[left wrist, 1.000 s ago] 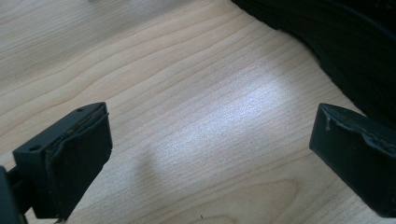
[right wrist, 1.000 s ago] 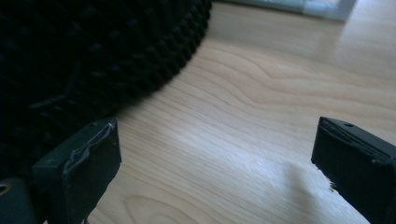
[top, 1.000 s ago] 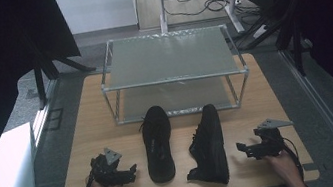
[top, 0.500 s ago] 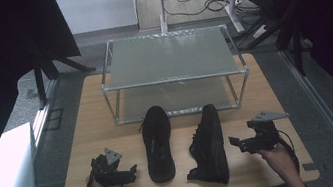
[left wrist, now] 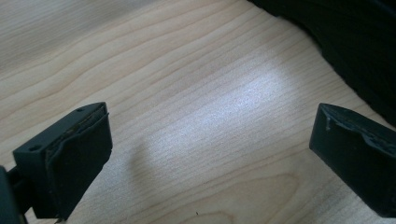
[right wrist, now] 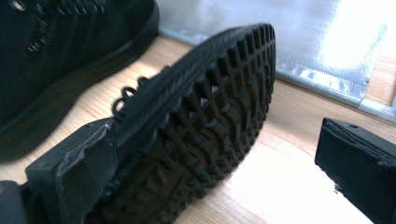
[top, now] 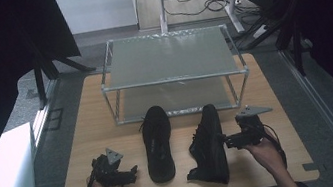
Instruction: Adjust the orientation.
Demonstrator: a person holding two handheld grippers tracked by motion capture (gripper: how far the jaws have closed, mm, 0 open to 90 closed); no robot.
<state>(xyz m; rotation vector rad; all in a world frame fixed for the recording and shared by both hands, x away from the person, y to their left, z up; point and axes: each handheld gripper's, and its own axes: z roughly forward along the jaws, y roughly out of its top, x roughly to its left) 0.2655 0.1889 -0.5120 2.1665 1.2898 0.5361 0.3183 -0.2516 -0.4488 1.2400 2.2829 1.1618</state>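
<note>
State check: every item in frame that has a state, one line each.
left shoe: upright on its sole, toe toward the rack, untouched.
right shoe: tipped on its side, tread facing the right gripper.
left gripper: open, nothing between its jaws, low over the table.
right gripper: open, jaws around the right shoe's sole, not closed on it.
rack: both shelves empty.

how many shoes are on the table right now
2. One black shoe stands upright at the table's middle; the other black shoe lies on its side to its right, at the right gripper.
</note>
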